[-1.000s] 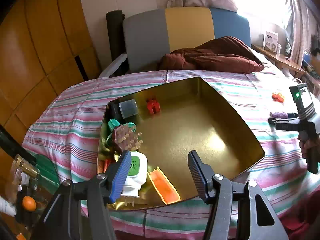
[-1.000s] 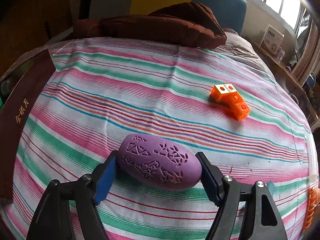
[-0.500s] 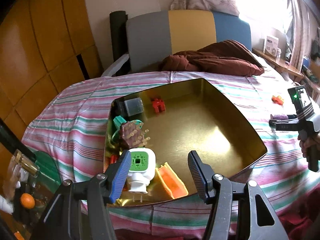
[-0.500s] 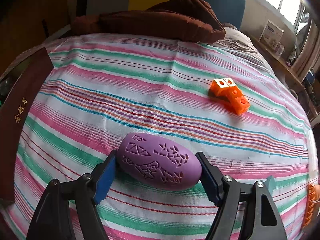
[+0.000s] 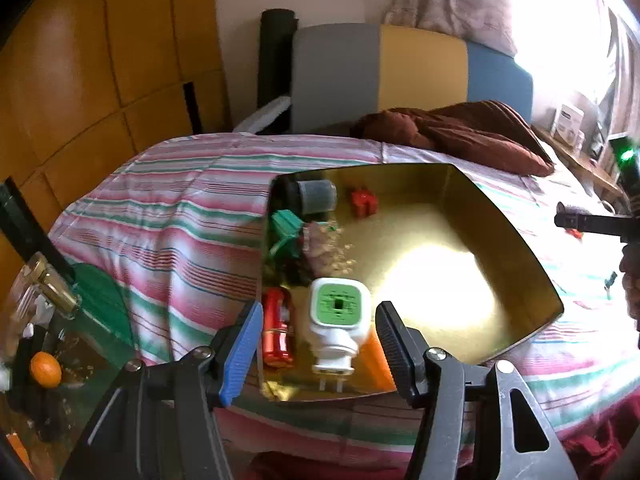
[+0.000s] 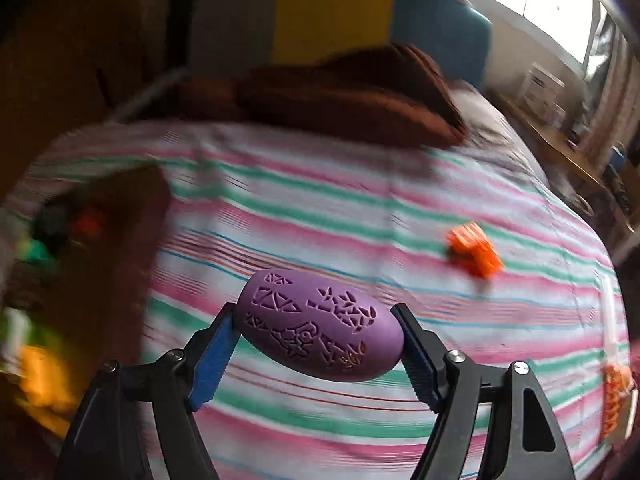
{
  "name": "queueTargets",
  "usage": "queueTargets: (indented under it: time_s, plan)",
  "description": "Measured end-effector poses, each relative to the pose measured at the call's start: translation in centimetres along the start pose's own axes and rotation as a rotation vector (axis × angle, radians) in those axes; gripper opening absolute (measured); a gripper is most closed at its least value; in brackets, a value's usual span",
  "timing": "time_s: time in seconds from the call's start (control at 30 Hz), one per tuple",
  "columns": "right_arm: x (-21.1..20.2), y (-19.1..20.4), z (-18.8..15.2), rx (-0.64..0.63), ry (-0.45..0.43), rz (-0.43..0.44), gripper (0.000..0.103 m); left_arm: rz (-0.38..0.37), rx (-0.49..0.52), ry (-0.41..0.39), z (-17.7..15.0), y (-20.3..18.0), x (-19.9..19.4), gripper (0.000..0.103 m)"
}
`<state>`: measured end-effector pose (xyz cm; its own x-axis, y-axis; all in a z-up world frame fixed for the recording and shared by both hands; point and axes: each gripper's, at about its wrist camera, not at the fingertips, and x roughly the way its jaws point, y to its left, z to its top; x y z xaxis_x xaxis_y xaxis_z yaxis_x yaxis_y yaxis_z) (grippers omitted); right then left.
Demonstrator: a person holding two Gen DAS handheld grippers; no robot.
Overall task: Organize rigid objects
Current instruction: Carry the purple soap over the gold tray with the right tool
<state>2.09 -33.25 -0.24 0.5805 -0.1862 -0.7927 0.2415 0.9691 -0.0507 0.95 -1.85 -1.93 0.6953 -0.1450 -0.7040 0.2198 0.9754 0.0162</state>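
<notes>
Clamped between the two fingers of the right gripper (image 6: 318, 344) is a purple egg-shaped object (image 6: 320, 326), smooth and matte, its upper face cut with angular triangular patterns; it is held clear above the striped bedspread (image 6: 360, 216). Behind it, toward the far right side of the bedspread, lies an orange block piece (image 6: 474, 254), blurred. Another orange thing (image 6: 616, 400) sits at the bed's right edge, too smeared to identify.

At the bed's left side rests a gold tin tray (image 5: 504, 224). Along its left wall sit a grey-capped cylinder (image 5: 316, 196), a red block (image 5: 365, 203), a teal piece (image 5: 286, 228), a red can (image 5: 277, 330), a white plug with a green face (image 5: 338, 322) and an orange piece (image 5: 380, 364) partly hidden behind a finger. The left gripper (image 5: 318, 344) hovers at the tray's near edge, jaws spread wide with nothing between them. A brown cushion (image 5: 460, 134) lies at the bed's far end.
</notes>
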Motion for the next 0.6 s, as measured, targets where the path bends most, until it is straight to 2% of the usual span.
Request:
queueTargets:
  time_s: [0.17, 0.33, 0.43, 0.6]
  plan:
    - [-1.6, 7.6, 1.7, -0.114, -0.020, 0.155, 0.077, 0.026, -0.041, 0.003, -0.2, 1.8, 0.1, 0.059]
    - [-0.8, 13.5, 3.0, -0.176, 0.027, 0.271, 0.077, 0.044, -0.073, 0.012, -0.7, 3.3, 0.1, 0.059]
    - [0.4, 16.4, 3.8, -0.209, 0.059, 0.289, 0.077, 0.056, -0.095, 0.016, -0.8, 4.2, 0.2, 0.059]
    - [4.7, 19.7, 5.0, -0.203, 0.144, 0.259, 0.077, 0.064, -0.122, 0.023, -1.1, 5.4, 0.5, 0.059]
